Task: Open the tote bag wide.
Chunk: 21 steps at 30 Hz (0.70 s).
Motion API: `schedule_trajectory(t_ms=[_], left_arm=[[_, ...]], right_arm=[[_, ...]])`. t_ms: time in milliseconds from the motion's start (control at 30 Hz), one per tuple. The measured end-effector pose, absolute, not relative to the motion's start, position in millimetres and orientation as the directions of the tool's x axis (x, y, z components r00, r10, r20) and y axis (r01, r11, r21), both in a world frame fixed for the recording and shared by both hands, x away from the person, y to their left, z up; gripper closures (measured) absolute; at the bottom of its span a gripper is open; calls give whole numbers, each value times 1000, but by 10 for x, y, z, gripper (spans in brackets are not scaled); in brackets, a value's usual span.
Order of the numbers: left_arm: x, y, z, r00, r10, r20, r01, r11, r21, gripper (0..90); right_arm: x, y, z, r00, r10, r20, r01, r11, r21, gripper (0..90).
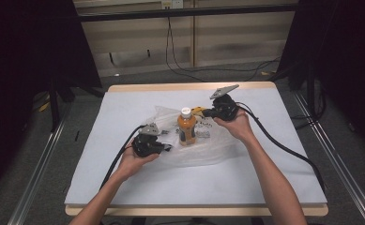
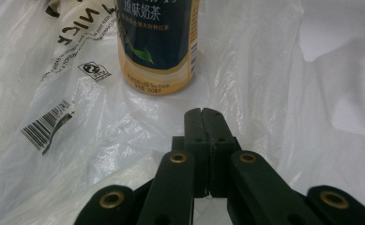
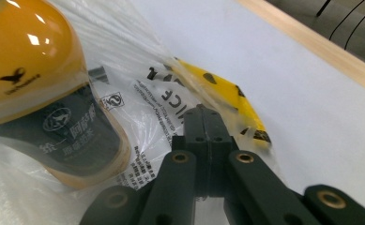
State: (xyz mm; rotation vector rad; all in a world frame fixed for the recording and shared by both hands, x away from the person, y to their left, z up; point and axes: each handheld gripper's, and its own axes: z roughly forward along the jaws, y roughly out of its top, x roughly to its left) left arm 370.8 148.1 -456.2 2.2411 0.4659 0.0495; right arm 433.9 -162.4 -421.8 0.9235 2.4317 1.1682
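Two grippers at frame centre of the high view: left gripper (image 1: 167, 148) with jaws pressed together, whether on bag film I cannot tell; right gripper (image 1: 203, 113) likewise closed at the plastic bag (image 1: 203, 150) edge. Orange bottle (image 1: 186, 126) stands upright between them on the bag, on the white table (image 1: 124, 108).

The high view looks forward and down from the person's side onto the whole bench (image 1: 124, 187). The left gripper view sits close above the plastic bag (image 2: 264, 70), facing the tea bottle (image 2: 156, 47) at 11 o'clock. The right gripper view, equally near, shares that bottle (image 3: 34, 93) at 10 o'clock.
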Motion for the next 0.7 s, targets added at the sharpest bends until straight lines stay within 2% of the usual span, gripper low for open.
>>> schedule_trajectory(t_ms=[233, 533, 700], left_arm=[[3705, 1503, -4510, 927, 360, -99, 305, -577, 757, 894], [3733, 1551, -4449, 894, 441, -73, 327, -533, 781, 890], [3814, 1550, -4393, 873, 475, -111, 358, -468, 808, 900]], right_arm=[[4199, -1665, -4174, -762, 648, 9, 401, 460, 792, 900], [3920, -1751, -4110, -756, 654, -22, 341, 422, 840, 900], [3815, -1888, -4054, -741, 672, 8, 335, 359, 871, 900]])
